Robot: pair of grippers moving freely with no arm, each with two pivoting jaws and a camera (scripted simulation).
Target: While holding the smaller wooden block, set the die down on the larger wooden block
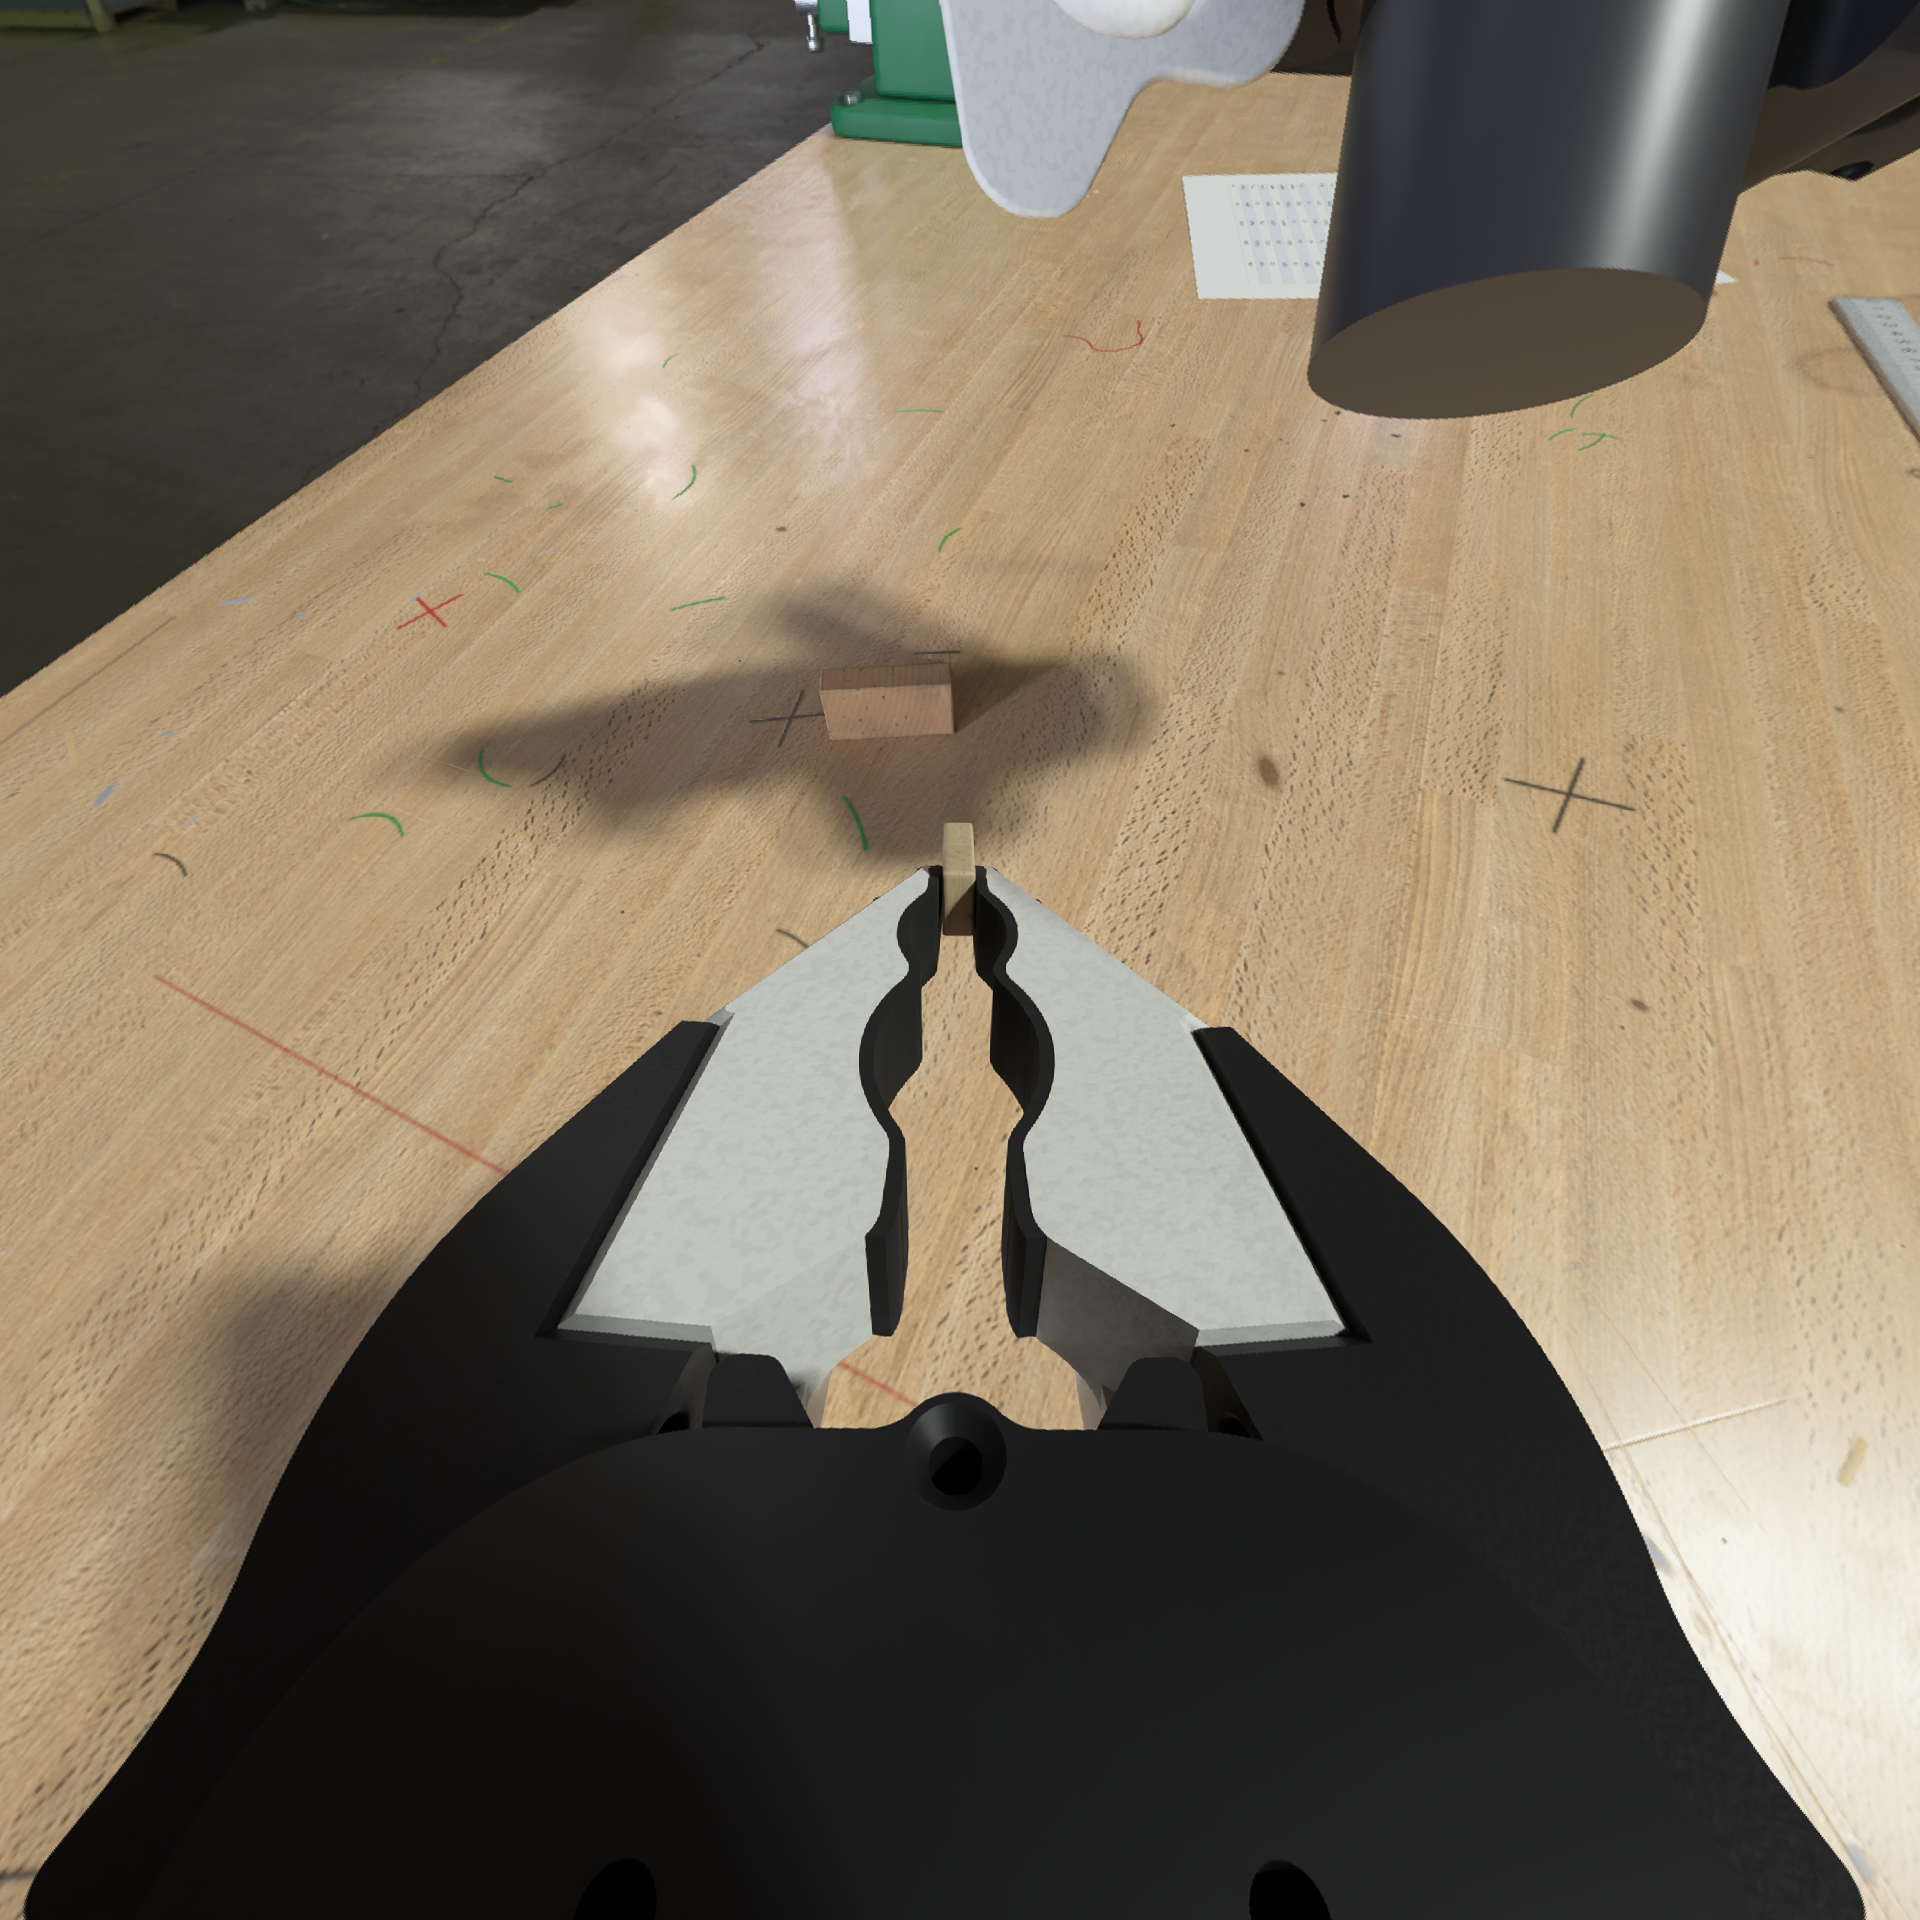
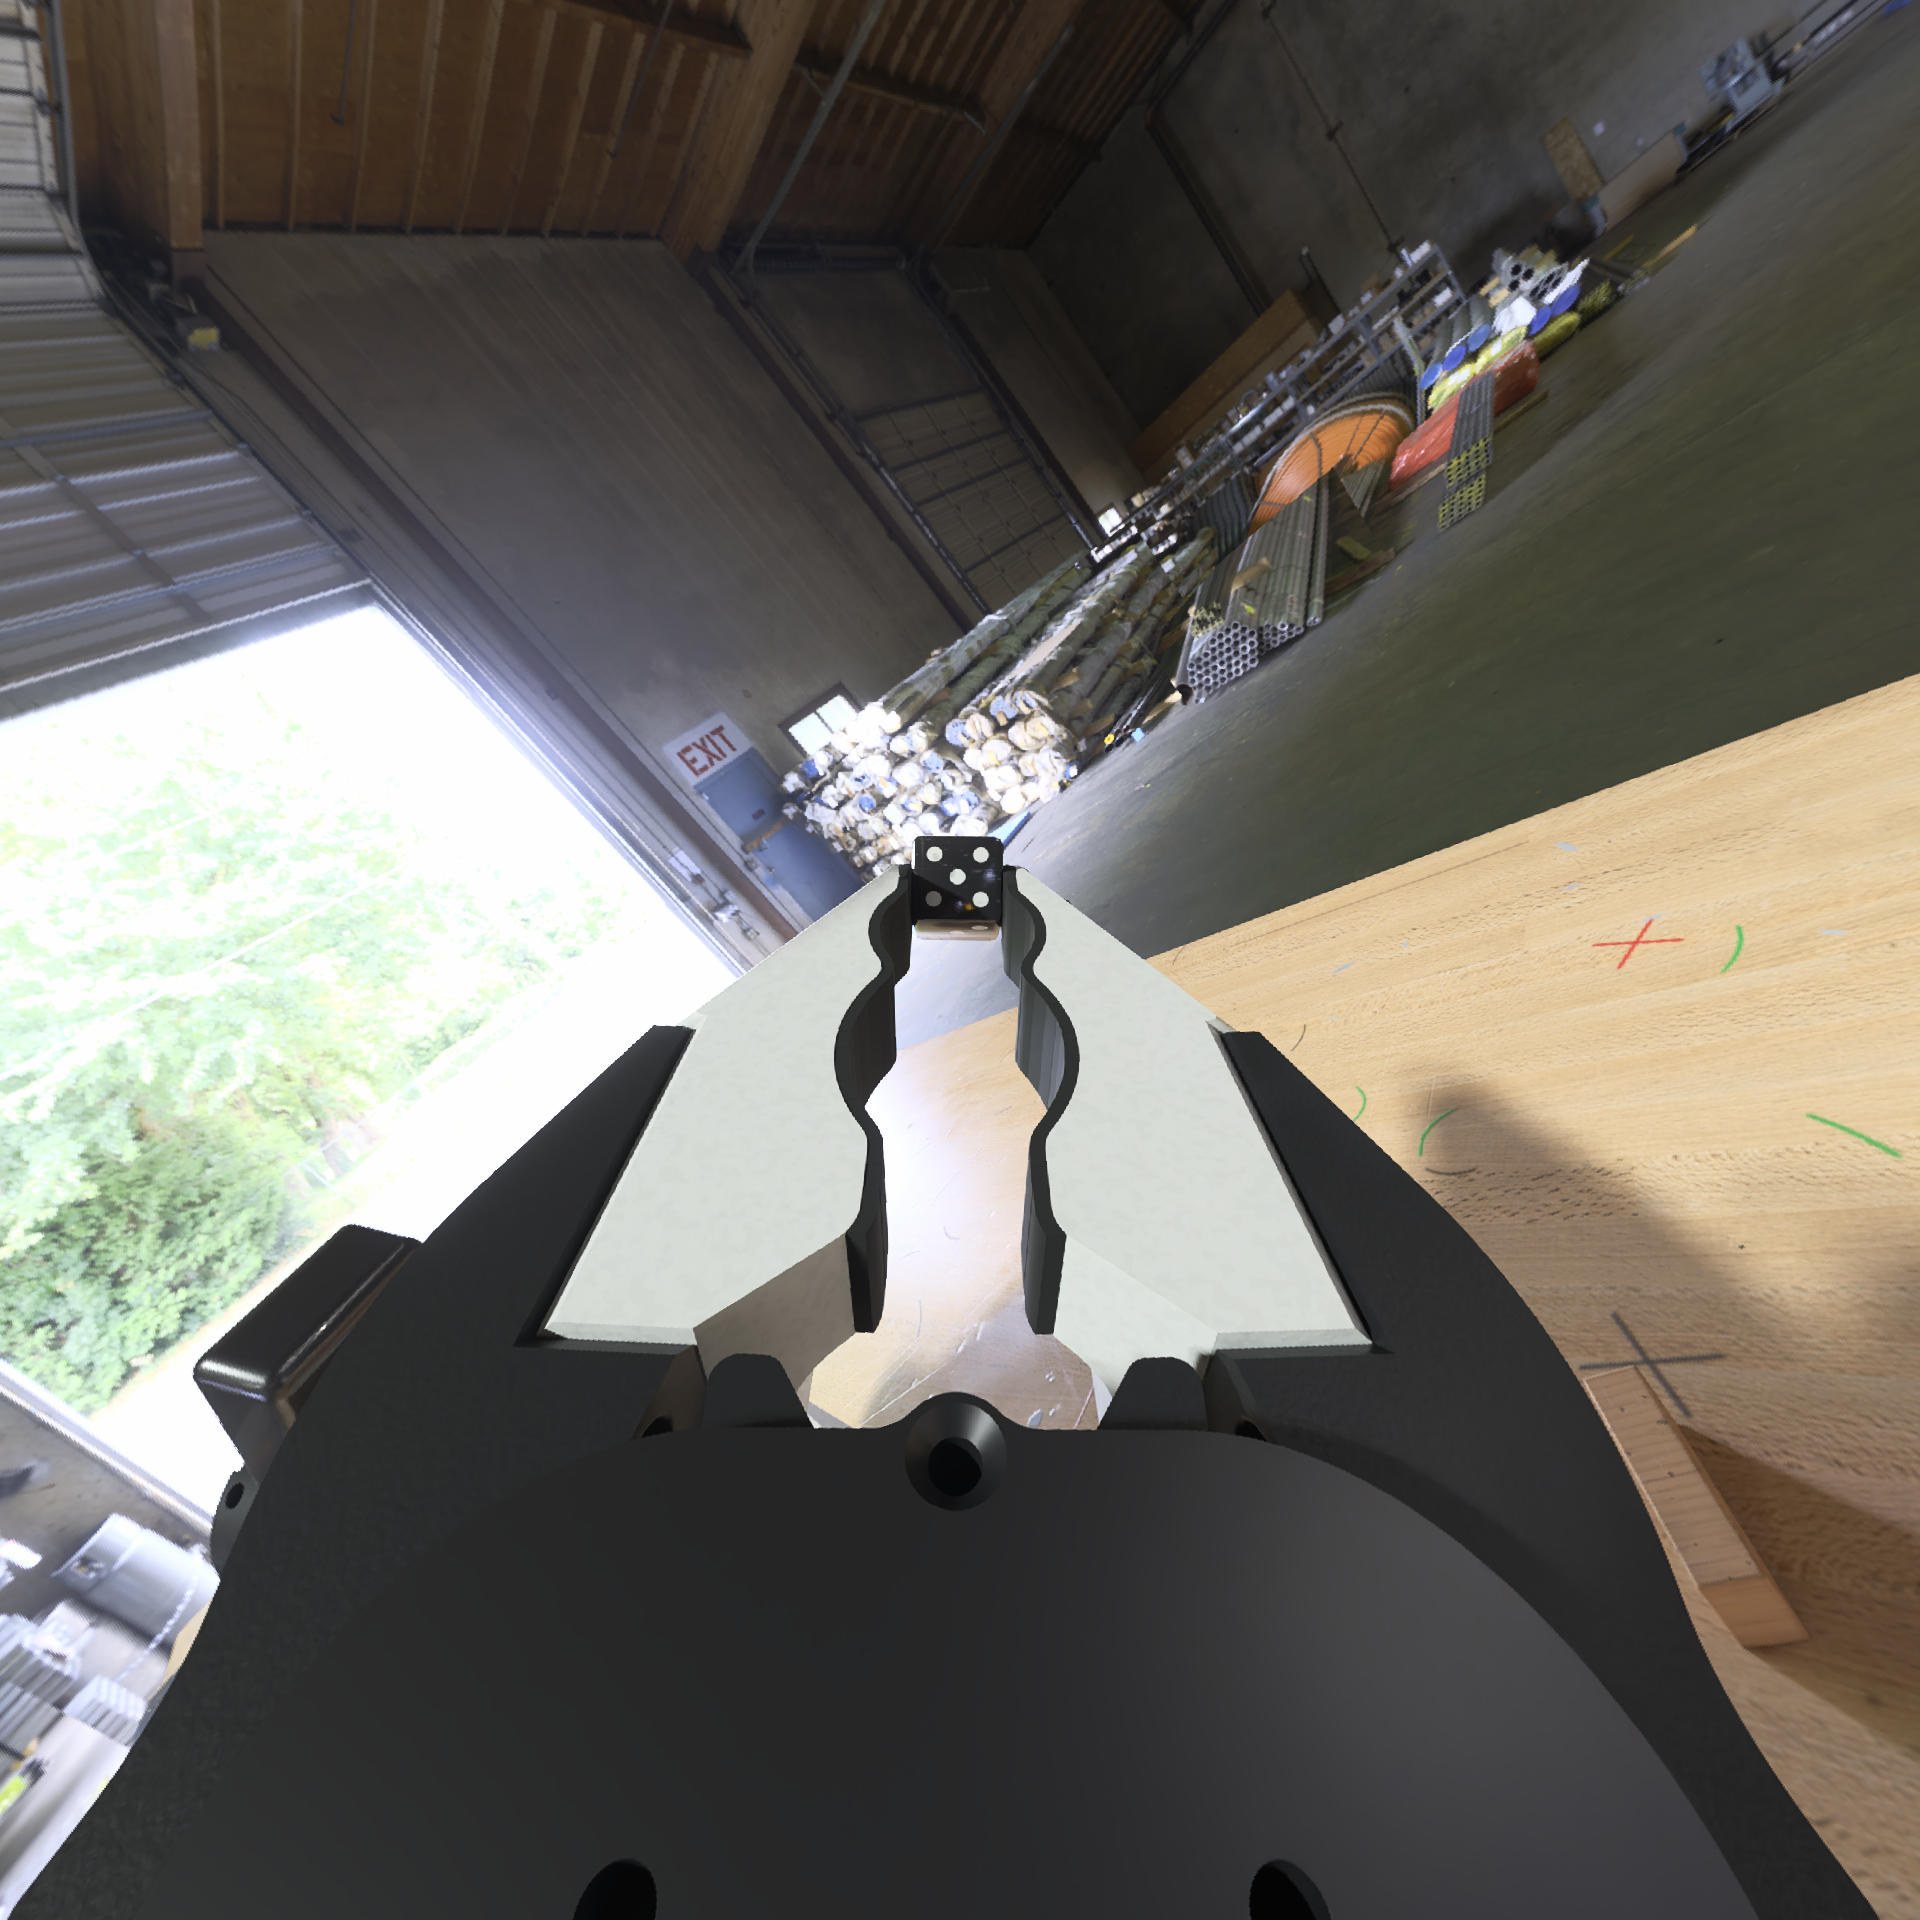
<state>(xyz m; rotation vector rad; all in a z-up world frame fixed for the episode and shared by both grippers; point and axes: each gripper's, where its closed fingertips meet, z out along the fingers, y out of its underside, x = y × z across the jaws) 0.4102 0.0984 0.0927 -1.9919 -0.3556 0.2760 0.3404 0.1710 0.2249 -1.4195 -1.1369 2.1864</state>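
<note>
My left gripper [image 1: 957,883] is shut on the smaller wooden block [image 1: 957,854], a thin pale piece standing upright between the fingertips, held above the table. The larger wooden block [image 1: 886,702] lies flat on the wooden table ahead of it, in shadow; it also shows at the lower right of the right wrist view [image 2: 1694,1496]. My right gripper [image 2: 957,894] is shut on a black die with white pips [image 2: 957,878] and is tilted, raised well above the table. Parts of the right gripper hang at the top of the left wrist view [image 1: 1517,239].
The wooden table [image 1: 1351,935] carries pen marks and crosses, a white sheet [image 1: 1247,234] and a metal ruler [image 1: 1886,343] at the far right. A green vice [image 1: 899,83] stands at the far edge. The table's left edge drops to a dark floor [image 1: 260,208].
</note>
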